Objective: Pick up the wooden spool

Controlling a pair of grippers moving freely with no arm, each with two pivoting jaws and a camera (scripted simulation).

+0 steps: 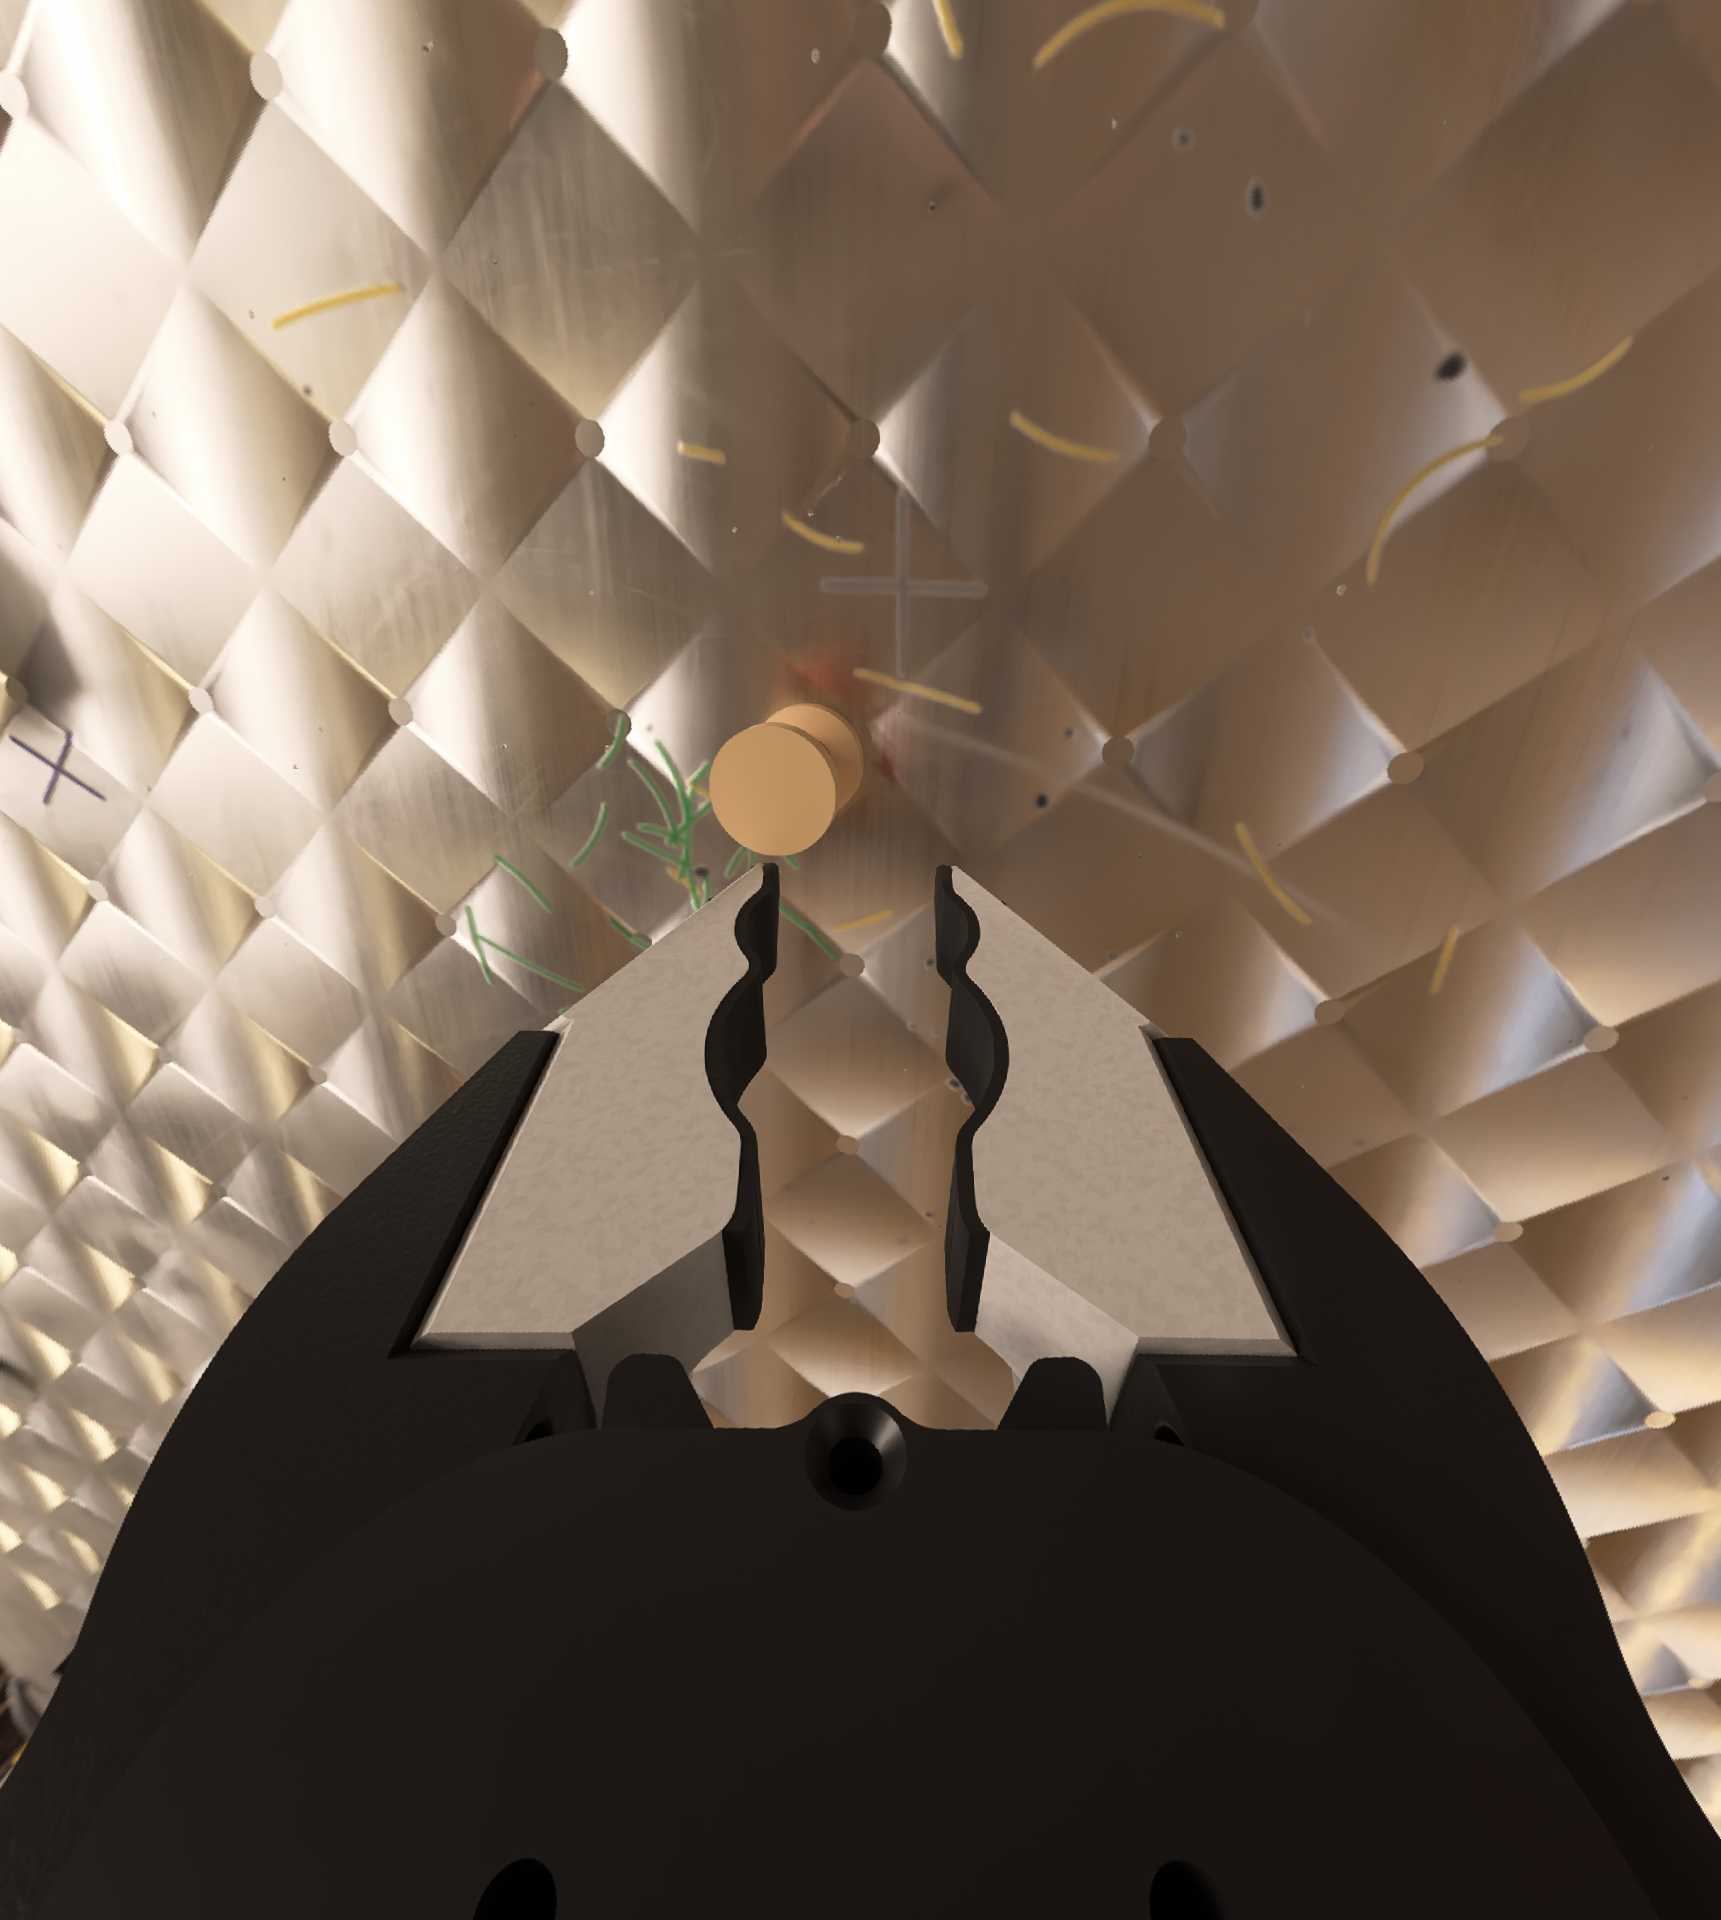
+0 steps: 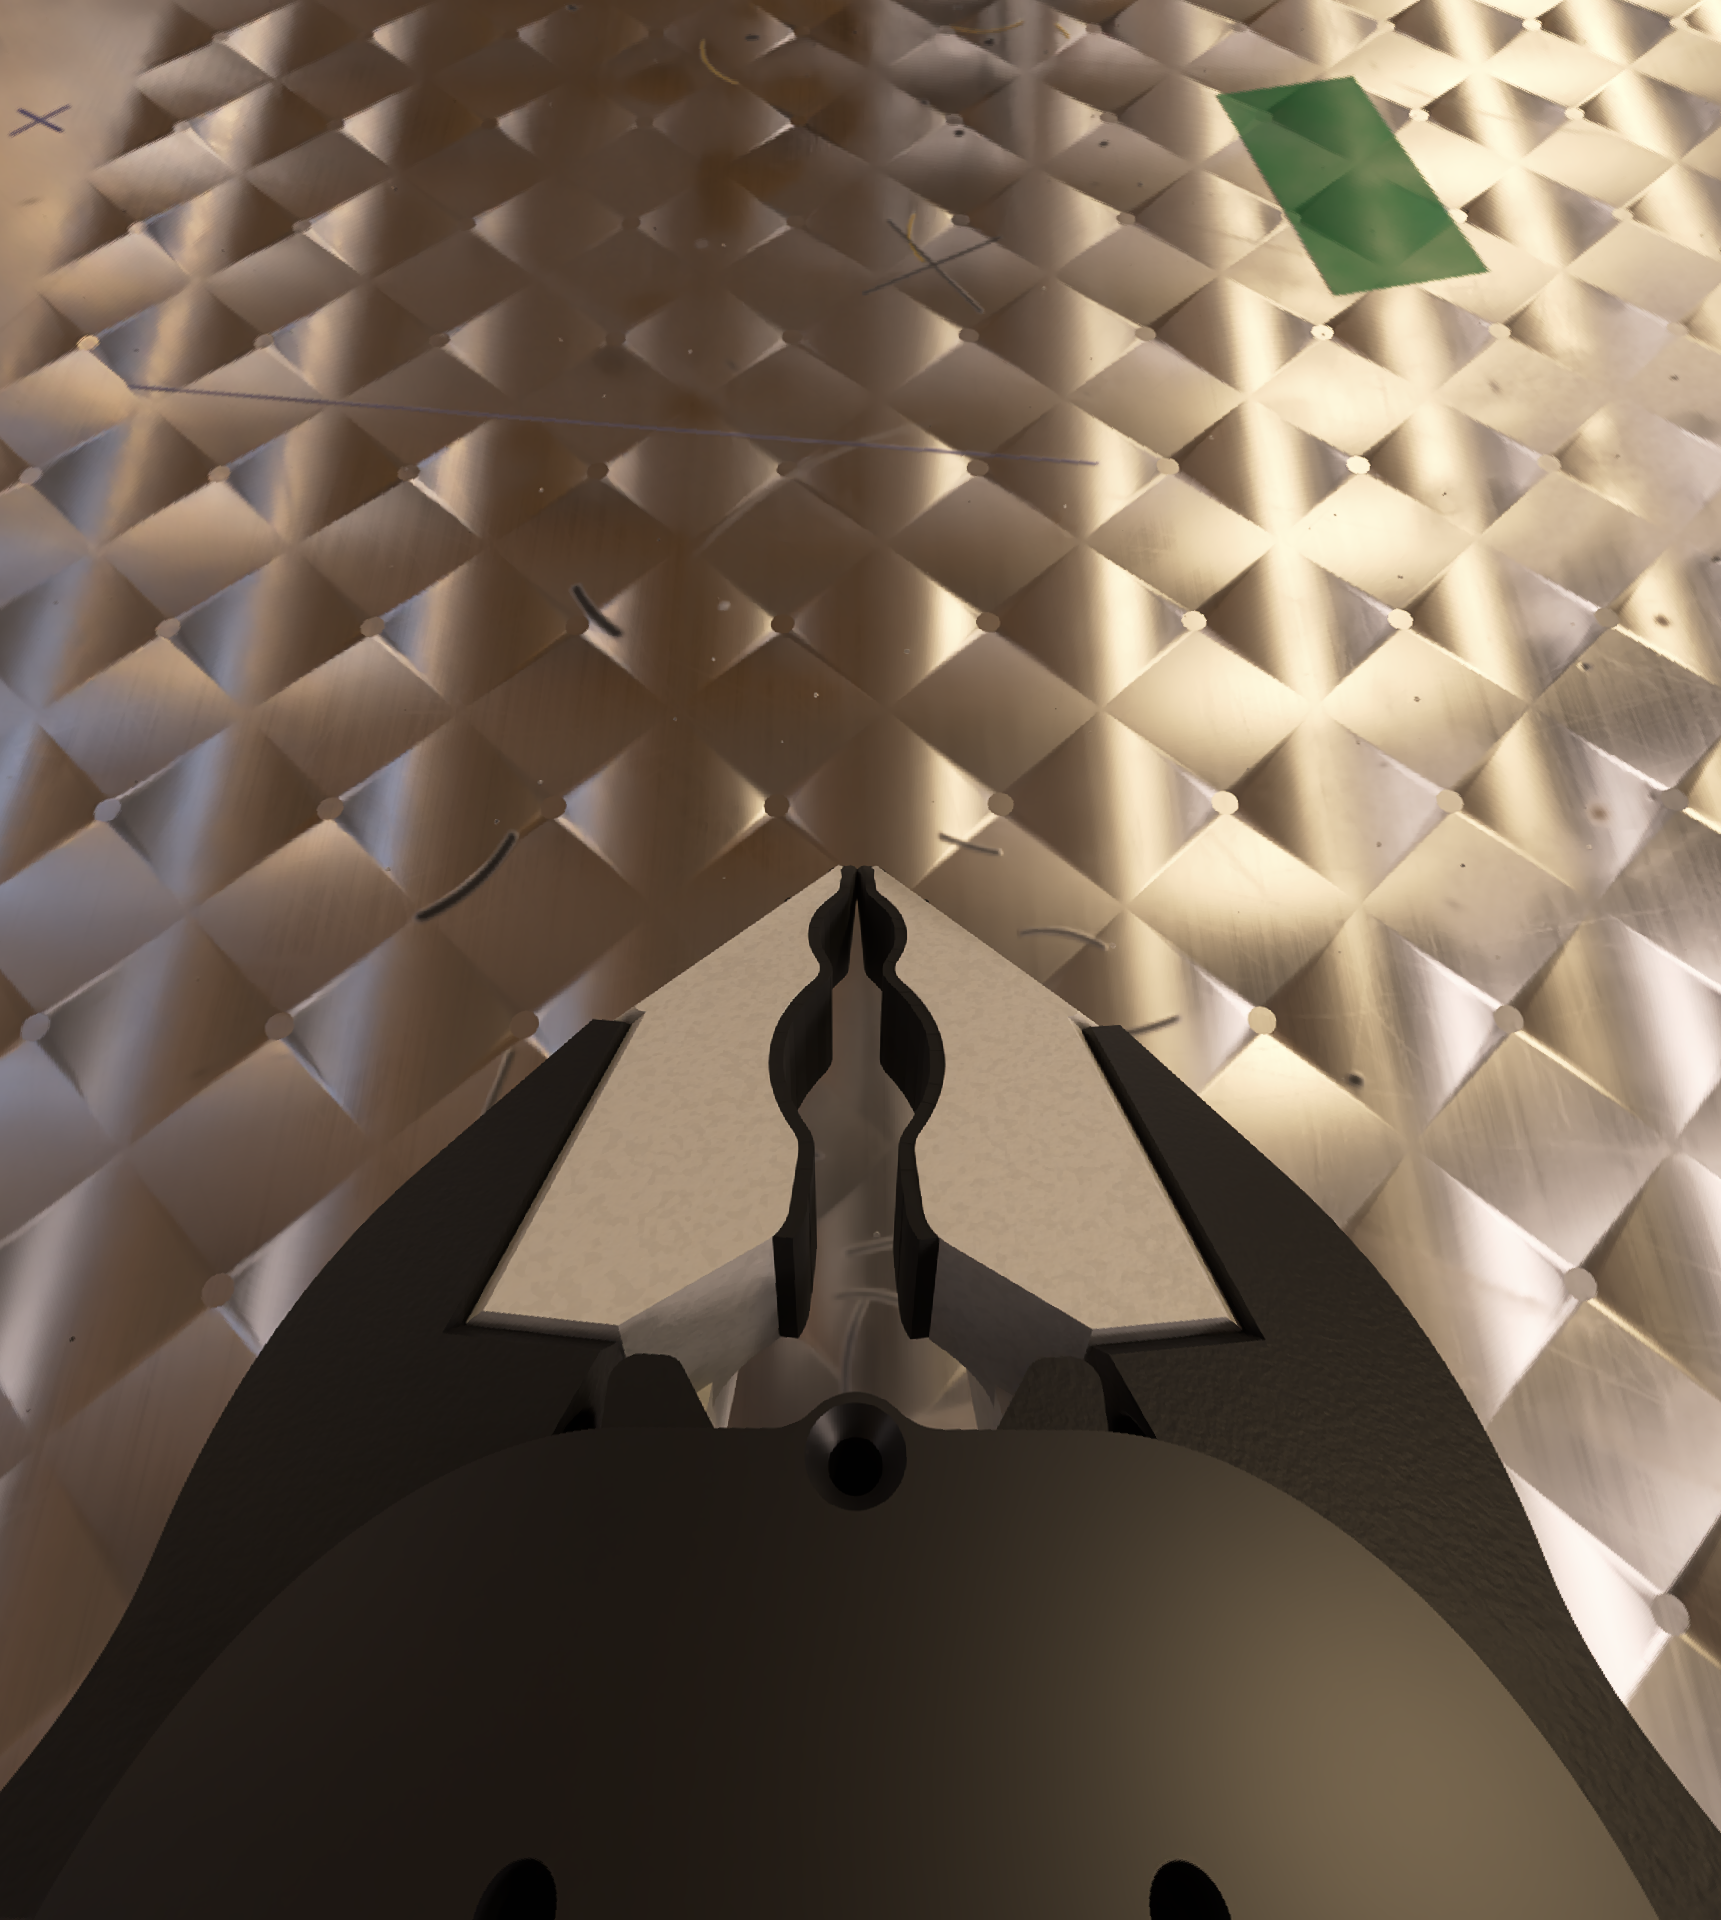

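Observation:
The wooden spool is a small light-tan piece lying on its side on the shiny metal table, one round end facing me. My left gripper is open, and the spool lies just beyond its fingertips, a little left of the gap, apart from both fingers. My right gripper is shut and empty over the metal table. The spool does not show in the right wrist view.
The table top has a diamond pattern with small round holes, yellow and green scribble marks and pen crosses. A flat green rectangle lies on the table at the far right in the right wrist view.

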